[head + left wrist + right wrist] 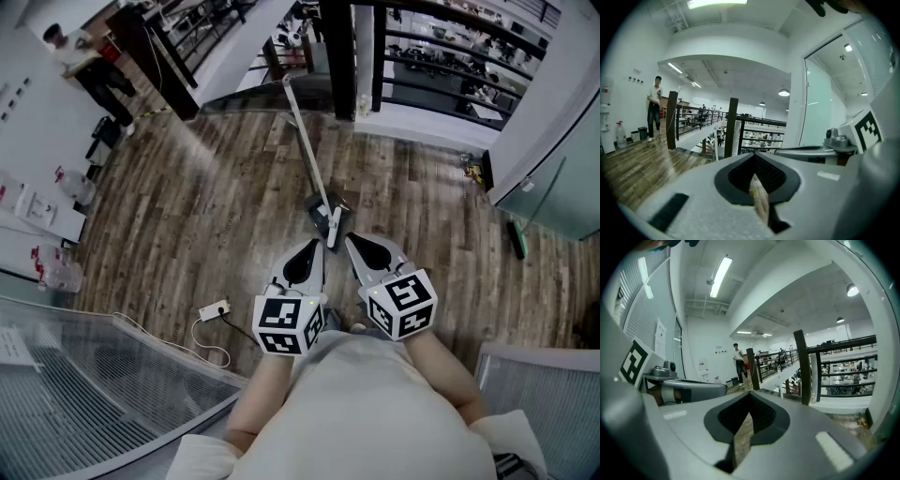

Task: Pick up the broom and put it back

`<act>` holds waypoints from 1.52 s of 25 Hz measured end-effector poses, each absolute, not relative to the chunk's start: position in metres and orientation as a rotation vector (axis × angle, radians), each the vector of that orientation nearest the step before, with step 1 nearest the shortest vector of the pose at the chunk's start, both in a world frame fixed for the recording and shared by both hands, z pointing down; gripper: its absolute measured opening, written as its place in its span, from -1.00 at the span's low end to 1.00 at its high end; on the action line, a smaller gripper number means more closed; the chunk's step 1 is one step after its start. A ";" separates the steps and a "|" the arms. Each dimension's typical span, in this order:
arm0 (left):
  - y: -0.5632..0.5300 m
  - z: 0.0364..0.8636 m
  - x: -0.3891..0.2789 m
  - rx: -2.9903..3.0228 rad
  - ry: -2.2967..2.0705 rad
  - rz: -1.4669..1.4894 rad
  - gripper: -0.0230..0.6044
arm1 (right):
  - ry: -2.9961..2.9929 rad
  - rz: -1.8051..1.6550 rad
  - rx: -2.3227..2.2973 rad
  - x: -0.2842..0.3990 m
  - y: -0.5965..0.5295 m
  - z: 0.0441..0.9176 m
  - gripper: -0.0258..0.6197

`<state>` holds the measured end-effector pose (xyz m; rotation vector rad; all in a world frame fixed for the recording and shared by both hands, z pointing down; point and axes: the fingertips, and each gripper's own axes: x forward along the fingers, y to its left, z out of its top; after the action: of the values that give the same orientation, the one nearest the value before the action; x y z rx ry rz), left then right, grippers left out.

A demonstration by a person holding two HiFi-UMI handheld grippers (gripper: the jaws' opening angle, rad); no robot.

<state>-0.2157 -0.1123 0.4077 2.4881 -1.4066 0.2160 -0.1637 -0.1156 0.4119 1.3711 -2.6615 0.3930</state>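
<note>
**Head view, with both gripper views.** We held the left gripper (315, 246) and the right gripper (352, 242) side by side, low over the wooden floor (187, 216), each pointing slightly below level. Their marker cubes (286, 323) sat nearest the body.

In each gripper's own view the two jaws lay together. Only a thin slit remained between them, and through it we saw floorboards alone. Neither gripper had hold of anything.

The broom (305, 141) was just beyond the two gripper tips and untouched by either. Its head (326, 217) rested on the floor between and slightly ahead of the tips. Its long white handle ran away from us toward the dark post (337, 47) and the black railing (441, 47). From the head view alone we could not settle whether the handle leaned or lay flat.

To the left of the left gripper, a white power strip (214, 310) with a looped cable lay on the boards. A person (94, 70) stood well apart, at the far left by the wall. A small green object (517, 239) lay near the glass partition on the right.
</note>
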 end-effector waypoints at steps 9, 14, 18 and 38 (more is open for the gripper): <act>-0.100 0.416 -0.206 2.470 -1.367 0.213 -0.91 | -2.671 0.430 1.371 -0.158 -0.103 0.416 -0.90; -0.098 0.413 -0.209 2.472 -1.391 0.211 -0.91 | -2.678 0.405 1.328 -0.167 -0.100 0.414 -0.90; -0.097 0.413 -0.207 2.470 -1.390 0.200 -0.91 | -2.682 0.406 1.323 -0.165 -0.098 0.414 -0.90; -0.102 0.414 -0.212 2.414 -1.418 0.176 -0.91 | -2.706 0.443 1.332 -0.164 -0.105 0.408 -0.90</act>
<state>-0.2122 -0.1024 0.4139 2.4137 -1.4178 0.1763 -0.1642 -0.1045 0.4085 1.3321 -2.7065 0.4434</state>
